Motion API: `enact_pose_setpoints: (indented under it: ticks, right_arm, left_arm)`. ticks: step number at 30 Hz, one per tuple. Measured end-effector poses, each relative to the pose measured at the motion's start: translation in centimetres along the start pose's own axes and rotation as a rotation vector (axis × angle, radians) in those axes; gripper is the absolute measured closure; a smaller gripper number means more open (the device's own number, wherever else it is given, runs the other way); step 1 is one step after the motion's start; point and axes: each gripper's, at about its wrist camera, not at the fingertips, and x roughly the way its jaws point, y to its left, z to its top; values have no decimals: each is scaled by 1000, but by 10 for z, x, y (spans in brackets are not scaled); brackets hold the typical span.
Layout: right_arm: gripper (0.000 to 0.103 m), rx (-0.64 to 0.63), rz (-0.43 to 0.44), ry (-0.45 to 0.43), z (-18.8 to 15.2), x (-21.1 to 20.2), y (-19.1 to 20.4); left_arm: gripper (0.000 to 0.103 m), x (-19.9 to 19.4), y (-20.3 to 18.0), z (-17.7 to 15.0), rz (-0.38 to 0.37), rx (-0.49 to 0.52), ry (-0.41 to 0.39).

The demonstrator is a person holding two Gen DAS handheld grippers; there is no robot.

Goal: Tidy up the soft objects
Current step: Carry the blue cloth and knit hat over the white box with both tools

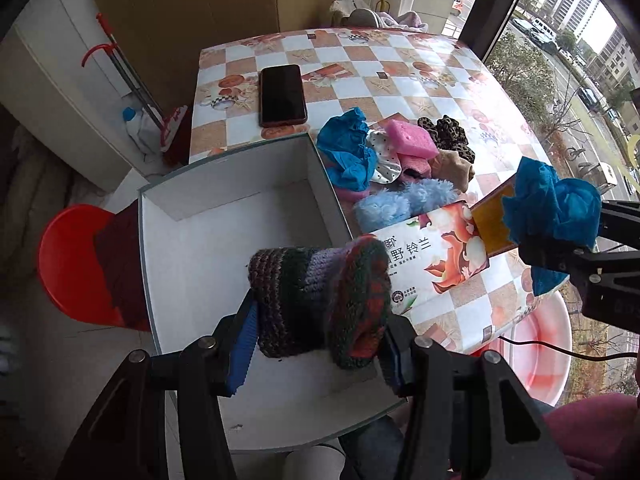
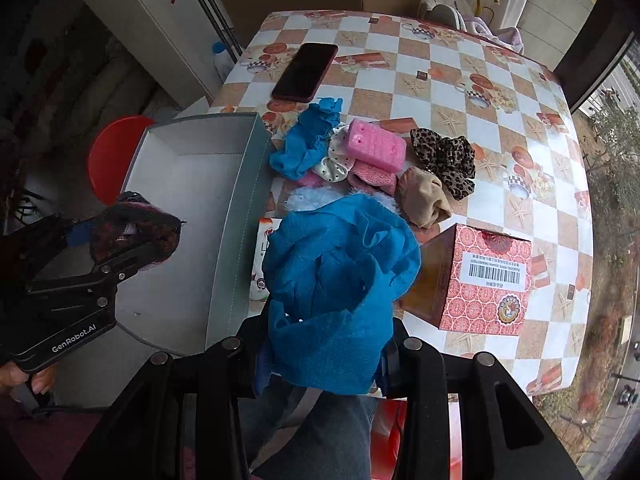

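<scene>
Gripped between the blue pads of the left gripper [image 1: 316, 336], a striped knitted piece [image 1: 320, 300] hangs over the open grey box [image 1: 240, 216] that stands at the tabletop's left edge, jaws part-closed and pressing its ends. Beside it the right gripper [image 2: 324, 360] pinches a crumpled blue cloth [image 2: 340, 280] over the near edge of the checked tabletop [image 2: 460, 92], jaws drawn close.

Behind, the unsorted pile lies mid-table just right of the box: a second blue cloth [image 2: 304, 144], a pink sponge [image 2: 376, 148], a polka-dot scrunchie [image 2: 336, 164], a leopard-print scrunchie [image 2: 444, 160], a tan cloth [image 2: 424, 196] and a fluffy pale-blue piece [image 1: 404, 200]. A phone [image 2: 306, 72] lies toward the far-left corner.

Risks, as judged: the knit looks held only by its ends and could slip short of the box floor or catch the rim; the loose cloth hangs at the table edge and, if let go there, would fall to the floor; its trailing folds could drag the pile.

Readable: "GenRobot.AI" on the left gripper's body; "野铃兰" on the floral tissue pack [image 1: 436, 256]; a barcode label, digits illegible, on the red patterned box [image 2: 488, 276].
</scene>
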Motion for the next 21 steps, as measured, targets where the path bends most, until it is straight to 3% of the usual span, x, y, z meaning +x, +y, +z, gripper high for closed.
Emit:
enact_pose_setpoints:
  ticks: [9, 21]
  right_arm:
    - [63, -157, 69, 12, 25, 12, 56]
    - [63, -277, 104, 71, 26, 31, 98]
  left_arm:
    - [47, 5, 34, -23, 35, -113, 31]
    - [46, 11, 51, -44, 52, -203, 59]
